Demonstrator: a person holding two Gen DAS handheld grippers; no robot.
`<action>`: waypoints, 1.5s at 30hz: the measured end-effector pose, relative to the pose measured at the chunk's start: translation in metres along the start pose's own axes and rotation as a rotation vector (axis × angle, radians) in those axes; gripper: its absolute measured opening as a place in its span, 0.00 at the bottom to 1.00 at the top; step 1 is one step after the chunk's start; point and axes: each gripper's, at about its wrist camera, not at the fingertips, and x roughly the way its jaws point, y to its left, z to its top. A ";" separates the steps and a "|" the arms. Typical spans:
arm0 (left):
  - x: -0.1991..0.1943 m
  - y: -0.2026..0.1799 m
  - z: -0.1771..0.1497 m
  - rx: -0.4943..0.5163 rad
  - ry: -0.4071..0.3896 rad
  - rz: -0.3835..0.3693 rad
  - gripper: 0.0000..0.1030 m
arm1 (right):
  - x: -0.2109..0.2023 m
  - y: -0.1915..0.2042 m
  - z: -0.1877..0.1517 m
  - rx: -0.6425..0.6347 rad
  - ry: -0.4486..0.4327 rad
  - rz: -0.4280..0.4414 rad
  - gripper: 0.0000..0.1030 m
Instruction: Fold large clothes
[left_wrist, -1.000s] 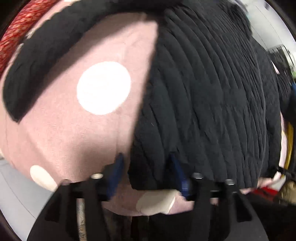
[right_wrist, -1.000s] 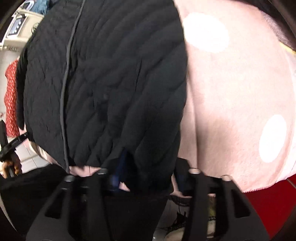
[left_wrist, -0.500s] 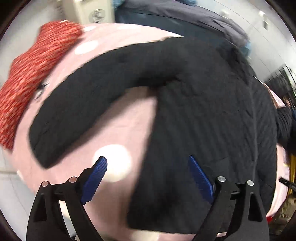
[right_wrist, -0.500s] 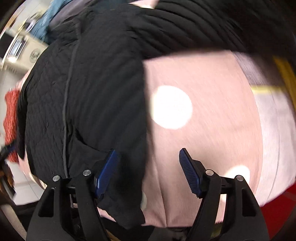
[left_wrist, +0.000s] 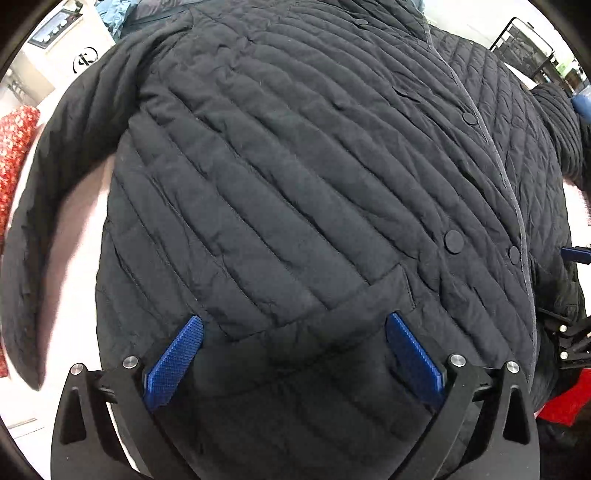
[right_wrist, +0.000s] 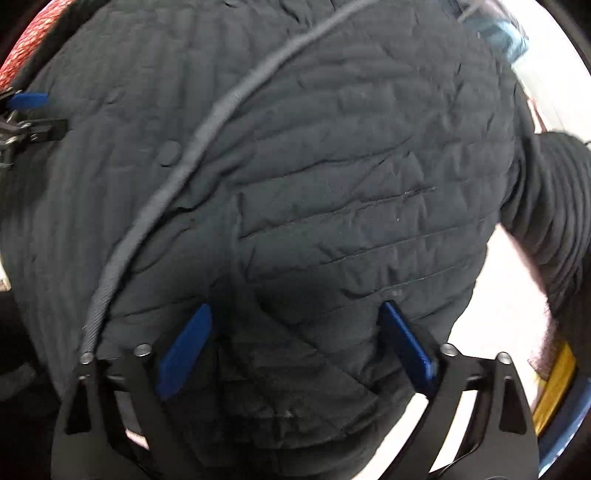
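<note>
Showing no readable words, numbers or brand names in either view. Appearing only as a round black emblem on the front of a white appliance (left_wrist: 79, 61) at the upper left of the left wrist view, its shape too small and cut off to make out. Carrying a row of small round dots on the grey panel above it, with no lettering legible there either.

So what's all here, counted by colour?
Black: 1, the quilted jacket
Red: 1, a patterned cloth
Pink: 1, the spotted cover underneath
Blue-padded: 2, left hand-held gripper and right hand-held gripper
Total: 5
</note>
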 end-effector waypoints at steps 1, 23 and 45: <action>0.003 0.004 0.000 -0.008 0.002 -0.014 0.95 | 0.004 -0.001 0.003 0.014 0.010 0.011 0.95; -0.010 0.000 0.046 -0.104 0.068 0.008 0.94 | -0.104 -0.195 -0.026 0.569 -0.335 -0.137 0.95; -0.044 0.006 0.039 -0.093 0.034 0.023 0.94 | -0.131 -0.371 -0.076 0.751 -0.344 -0.504 0.49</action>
